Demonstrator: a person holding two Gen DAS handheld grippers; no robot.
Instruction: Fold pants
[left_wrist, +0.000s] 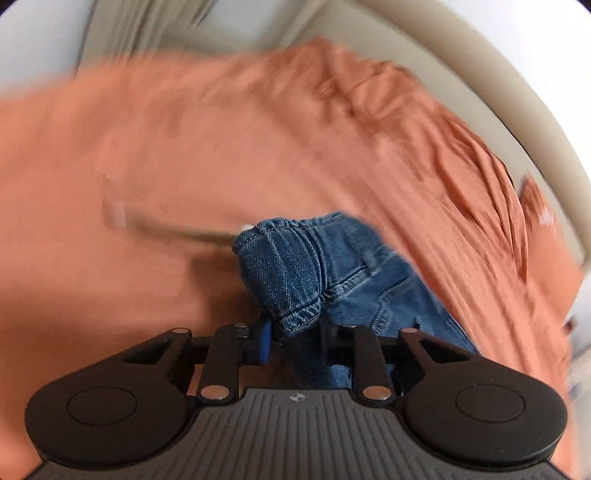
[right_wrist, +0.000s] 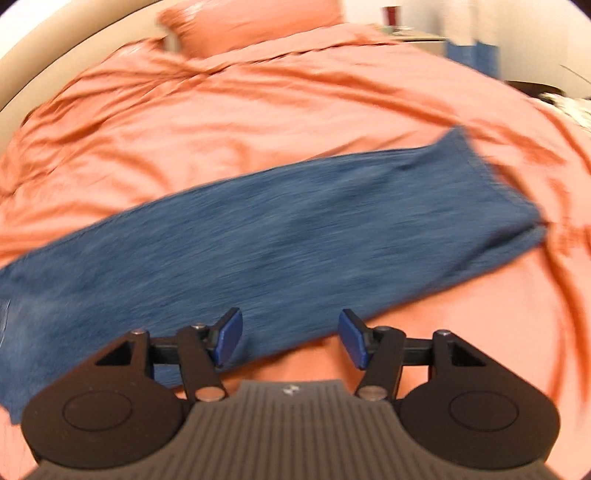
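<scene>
- Pants (right_wrist: 280, 229): blue denim, on the bed's orange bedspread (right_wrist: 258, 110). Right wrist view shows one long leg panel lying flat, running diagonally from lower left up to the hem at upper right.
- Left claw (left_wrist: 295, 332): clenched on a bunched wad of denim with heavy seams. Looks like the waistband or seat end, though the background blur makes that a best guess. Fabric sits between the blue pads and rises as a lump just past them.
- Right claw (right_wrist: 291, 339): released, pads apart, nothing between them. It hangs over the near edge of the leg panel, no contact visible.
- Step in hand, as judged: gathering one end to start a fold, with the left side holding and the right side not yet engaged.
- Next move calls for: right claw getting a grip on the matching edge or corner, so both ends lift together and the fold lands square. The left grip needs to hold through the carry.
- Risk: thick denim bunched in the left claw may drag the panel crooked across the wrinkled bedspread. Pillow (right_wrist: 255, 22) at the head of the bed is well clear.
</scene>
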